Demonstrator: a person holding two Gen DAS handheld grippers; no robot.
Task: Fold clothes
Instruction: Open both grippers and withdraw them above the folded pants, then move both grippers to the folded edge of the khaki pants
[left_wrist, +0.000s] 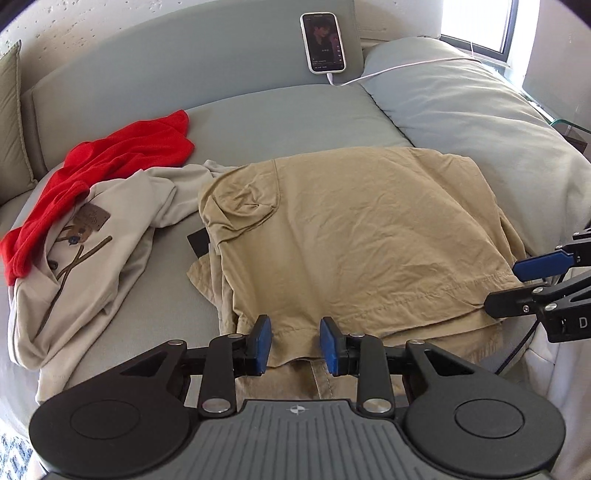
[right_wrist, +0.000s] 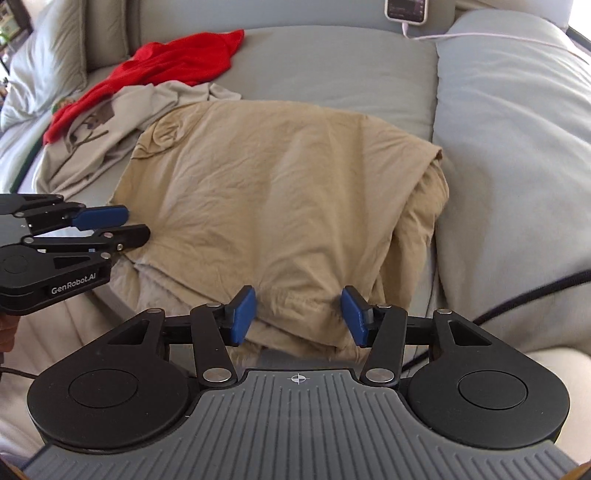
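A tan garment (left_wrist: 354, 229) lies folded and wrinkled on the grey bed (left_wrist: 280, 118), its hem toward me. My left gripper (left_wrist: 295, 345) hangs over the near hem at its left part, jaws apart, with flat cloth lying between the blue pads (left_wrist: 263, 343). My right gripper (right_wrist: 298, 315) stands over the hem's right part (right_wrist: 295, 306), open, with slightly bunched cloth between its pads (right_wrist: 242, 314). Each gripper shows in the other's view: the right gripper (left_wrist: 513, 288) at the garment's near right corner, the left gripper (right_wrist: 135, 225) at its left edge.
A red garment (left_wrist: 110, 162) and a beige printed garment (left_wrist: 96, 236) lie heaped to the left. A phone (left_wrist: 324, 42) with a white cable (left_wrist: 399, 66) leans on the headboard. A large grey pillow (left_wrist: 480, 110) borders the tan garment on the right. The bed edge is close below.
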